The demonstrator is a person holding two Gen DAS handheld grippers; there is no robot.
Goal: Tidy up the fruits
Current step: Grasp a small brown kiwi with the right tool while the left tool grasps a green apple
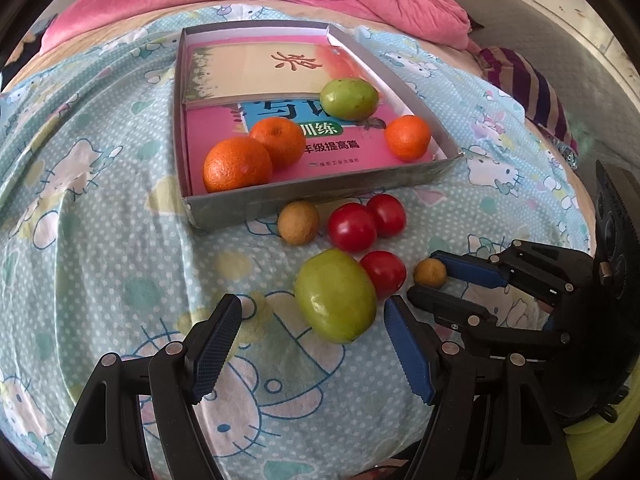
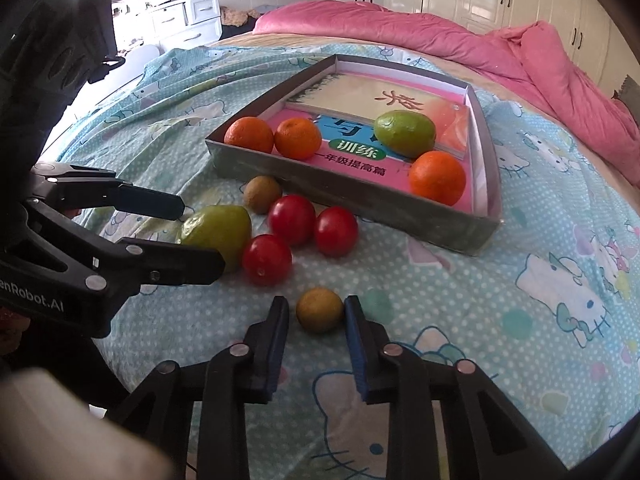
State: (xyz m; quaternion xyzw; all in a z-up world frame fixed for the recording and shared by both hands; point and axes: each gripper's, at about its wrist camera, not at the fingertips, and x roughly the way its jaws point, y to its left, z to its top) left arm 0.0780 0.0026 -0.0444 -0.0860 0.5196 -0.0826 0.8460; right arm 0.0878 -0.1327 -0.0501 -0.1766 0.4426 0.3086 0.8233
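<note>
Both claws were open: the left gripper (image 1: 312, 320) around a green fruit (image 1: 335, 295), the right gripper (image 2: 316, 314) around a small brown fruit (image 2: 319, 310). The left claw's lower finger (image 2: 176, 266) hid part of the green fruit.

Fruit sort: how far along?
Done: three oranges and one green fruit sit in the box. In hand: left gripper brackets the green fruit; right gripper brackets a brown fruit. Left: three tomatoes, another brown fruit.

Glossy smooth tomatoes (image 2: 292, 219), matt cotton-like bedsheet (image 2: 460, 300), perhaps cardboard tray (image 2: 352, 200).
</note>
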